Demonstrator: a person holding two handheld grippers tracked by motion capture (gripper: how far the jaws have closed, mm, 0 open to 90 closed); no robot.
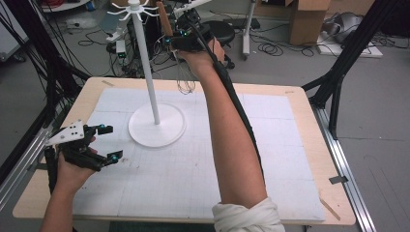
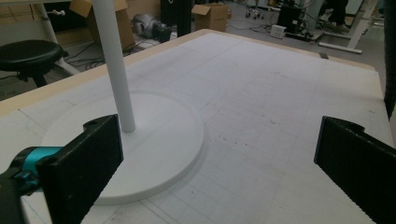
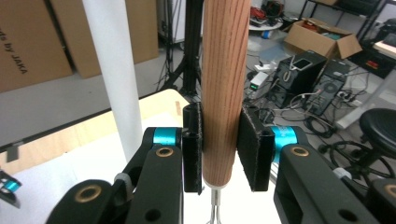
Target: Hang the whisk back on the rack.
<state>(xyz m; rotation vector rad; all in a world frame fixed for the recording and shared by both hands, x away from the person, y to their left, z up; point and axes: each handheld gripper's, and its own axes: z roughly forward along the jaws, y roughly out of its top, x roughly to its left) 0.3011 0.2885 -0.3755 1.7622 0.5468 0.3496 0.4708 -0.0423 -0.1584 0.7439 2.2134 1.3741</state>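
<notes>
A person's right tongs (image 3: 219,154) are clamped on a round wooden handle (image 3: 224,84), held upright high above the far side of the desk (image 1: 309,145), with both black pads pressed against the wood near its lower end. A thin metal stem (image 3: 214,205) comes out of the bottom of the handle, and in the high view fine wire loops (image 1: 185,82) dangle below the raised right tongs (image 1: 180,42); what the tool is cannot be made out further.

Just beside the handle stands the white pole (image 3: 114,74) of a tall hook stand (image 1: 145,58), the nearest obstacle to the held tool. Its crown of short white hooks (image 1: 133,8) spreads out at the top, to the left of the tongs and close by, and its round white base (image 1: 157,126) sits on the white gridded mat (image 1: 203,164) that covers most of the desk.

The left tongs (image 1: 107,142) hover low at the near left of the desk, spread wide apart with nothing between them, pointing toward the stand's base (image 2: 154,144); from the left gripper view the pole (image 2: 114,65) rises between the two black pads.

A black cable (image 1: 237,106) trails from the right tongs along the outstretched forearm, whose white sleeve (image 1: 249,217) is rolled above the elbow. Beyond the desk the floor is cluttered: a black stool (image 1: 220,30), cardboard boxes (image 1: 309,19), loose cables (image 1: 270,48) and black tripod legs (image 1: 348,58).
</notes>
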